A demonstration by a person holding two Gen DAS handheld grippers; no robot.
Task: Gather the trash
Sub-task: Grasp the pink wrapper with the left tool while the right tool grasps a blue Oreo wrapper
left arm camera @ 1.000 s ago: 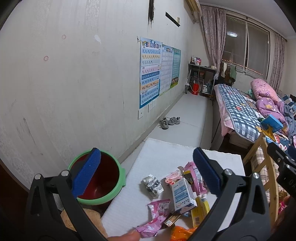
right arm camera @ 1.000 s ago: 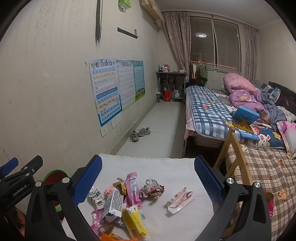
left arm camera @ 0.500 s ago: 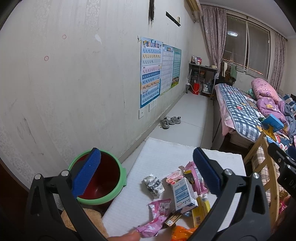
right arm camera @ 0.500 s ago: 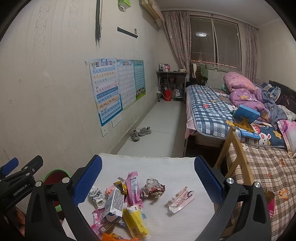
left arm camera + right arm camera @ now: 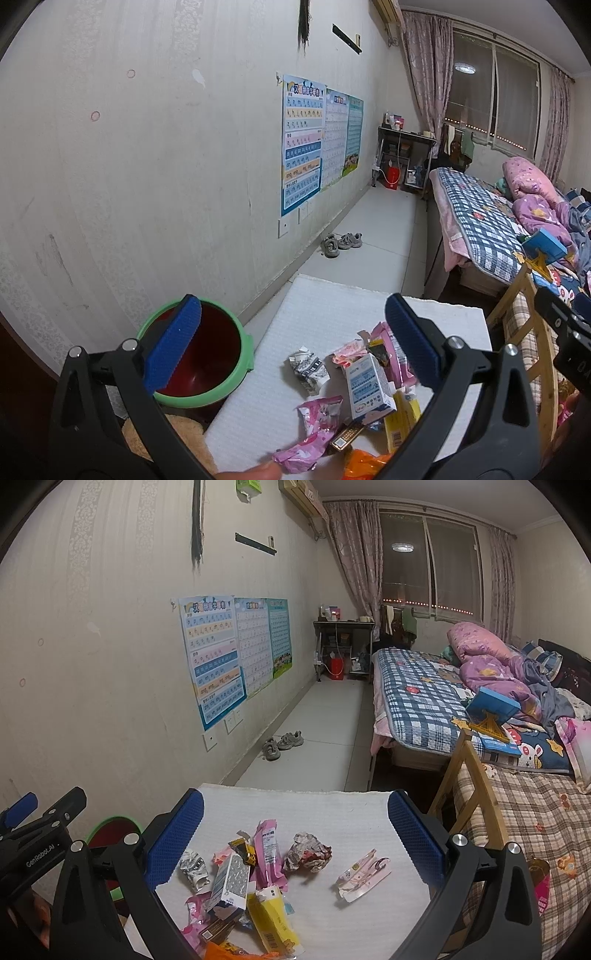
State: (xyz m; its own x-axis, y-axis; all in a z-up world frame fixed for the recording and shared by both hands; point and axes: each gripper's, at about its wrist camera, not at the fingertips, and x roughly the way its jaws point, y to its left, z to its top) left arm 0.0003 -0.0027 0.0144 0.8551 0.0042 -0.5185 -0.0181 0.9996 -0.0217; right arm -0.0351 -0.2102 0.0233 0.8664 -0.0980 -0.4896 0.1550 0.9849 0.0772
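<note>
Fingers, left (image 5: pixel 291 345): blue-padded, spread wide apart, holding nothing, raised over the near left part of the table.
Fingers, right (image 5: pixel 295 836): blue-padded, likewise wide apart and empty, above the table's middle.
Trash pile: white-and-blue small carton (image 5: pixel 229 884), yellow packet (image 5: pixel 271 921), tall pink wrapper (image 5: pixel 267 849), silver crumpled foil (image 5: pixel 194 866) and pink torn wrappers (image 5: pixel 319 411), bunched at the near left of the table, several touching.
Crumpled paper ball (image 5: pixel 308 851): just right of the pile.
Pale pink flat wrapper (image 5: pixel 364 875): alone, further right.
Table (image 5: pixel 332 812): white, textured top.
Bin (image 5: pixel 201 393): round, green-rimmed with dark red inside, on the floor beside the table's left edge, against the wall.
Beyond: grey shoes (image 5: pixel 282 744) by the wall; checked bed (image 5: pixel 417 701) on the right.
</note>
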